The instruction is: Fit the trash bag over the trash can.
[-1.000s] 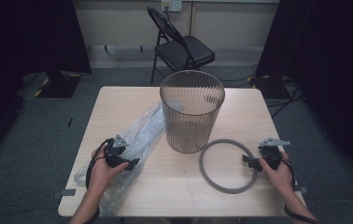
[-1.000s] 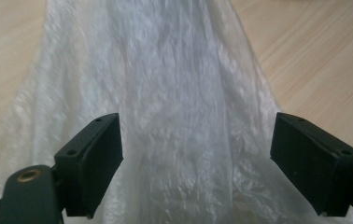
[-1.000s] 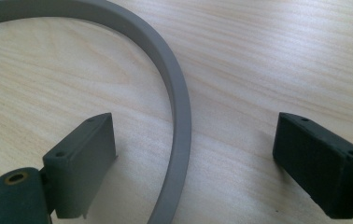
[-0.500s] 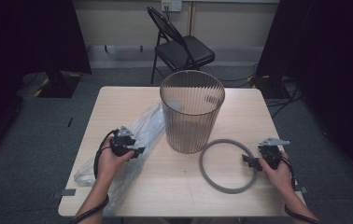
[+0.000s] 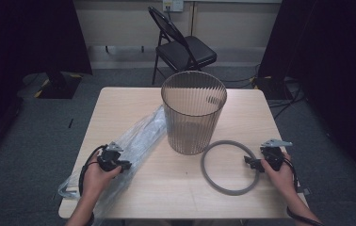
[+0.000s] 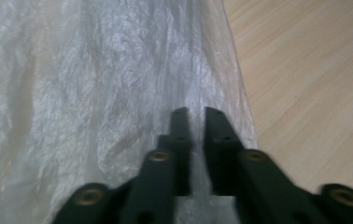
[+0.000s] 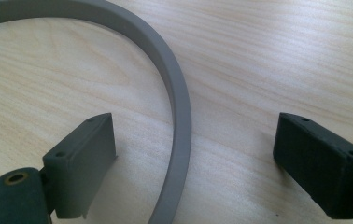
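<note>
Left gripper (image 5: 125, 165) has just been closing on the plastic bag (image 5: 133, 146) — in the left gripper view its jaws stand nearly together with a fold of film between them, so a pinch looks made or close (bag lies flat left of the bin (image 5: 193, 113)). Right gripper (image 5: 250, 161) hasn't shifted — jaws wide, straddling the grey ring (image 5: 229, 166), no contact. Likely next: lift the bag toward the bin.
</note>
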`<state>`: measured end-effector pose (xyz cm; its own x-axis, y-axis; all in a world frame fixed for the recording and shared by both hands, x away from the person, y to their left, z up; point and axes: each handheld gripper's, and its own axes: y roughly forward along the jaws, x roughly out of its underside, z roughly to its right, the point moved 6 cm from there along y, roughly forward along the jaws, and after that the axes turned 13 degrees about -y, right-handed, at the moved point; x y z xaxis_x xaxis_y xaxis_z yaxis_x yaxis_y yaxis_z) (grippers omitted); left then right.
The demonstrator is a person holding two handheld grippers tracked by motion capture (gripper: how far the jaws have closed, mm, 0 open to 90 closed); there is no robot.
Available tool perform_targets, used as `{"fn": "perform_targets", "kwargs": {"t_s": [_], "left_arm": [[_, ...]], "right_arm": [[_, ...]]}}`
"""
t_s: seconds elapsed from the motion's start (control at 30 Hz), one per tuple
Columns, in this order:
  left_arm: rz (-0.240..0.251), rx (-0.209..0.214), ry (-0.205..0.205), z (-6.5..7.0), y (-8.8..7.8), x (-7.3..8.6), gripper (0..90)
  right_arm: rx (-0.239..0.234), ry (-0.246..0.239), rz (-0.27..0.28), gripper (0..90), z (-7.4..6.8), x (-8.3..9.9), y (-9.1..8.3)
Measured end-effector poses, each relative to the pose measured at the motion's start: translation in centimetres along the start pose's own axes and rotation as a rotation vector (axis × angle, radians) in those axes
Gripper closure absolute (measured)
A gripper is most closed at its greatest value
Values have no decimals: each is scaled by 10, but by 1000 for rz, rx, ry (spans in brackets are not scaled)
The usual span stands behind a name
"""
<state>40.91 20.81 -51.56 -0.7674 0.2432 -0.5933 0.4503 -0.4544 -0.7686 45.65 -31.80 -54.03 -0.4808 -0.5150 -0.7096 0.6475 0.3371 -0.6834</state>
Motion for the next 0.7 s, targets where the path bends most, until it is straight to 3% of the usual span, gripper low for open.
{"fn": "perform_targets", "kwargs": {"t_s": [0.07, 0.13, 0.2, 0.3, 0.33, 0.43, 0.47, 0.53, 0.7], "left_arm": [[50, -15, 5, 1, -1, -9, 425], [89, -28, 14, 4, 2, -22, 281], [106, -27, 29, 4, 11, -34, 243], [114, -29, 12, 3, 28, -47, 225], [109, -17, 13, 3, 34, -50, 236], [78, 9, -4, 6, 43, -52, 450], [60, 15, 0, 7, 45, -51, 477], [19, 14, 26, 9, 46, -46, 617], [-15, 28, -5, 8, 36, -27, 769]], "right_arm": [[0, 2, 0, 120, 0, 0, 0], [0, 0, 0, 120, 0, 0, 0], [1, 1, 0, 120, 0, 0, 0], [1, 3, 0, 120, 0, 0, 0], [4, 4, 0, 120, 0, 0, 0], [5, 6, 1, 121, 0, 0, 0], [6, 6, 0, 121, 0, 0, 0], [6, 7, 0, 120, 0, 0, 0], [6, 6, 0, 120, 0, 0, 0]]}}
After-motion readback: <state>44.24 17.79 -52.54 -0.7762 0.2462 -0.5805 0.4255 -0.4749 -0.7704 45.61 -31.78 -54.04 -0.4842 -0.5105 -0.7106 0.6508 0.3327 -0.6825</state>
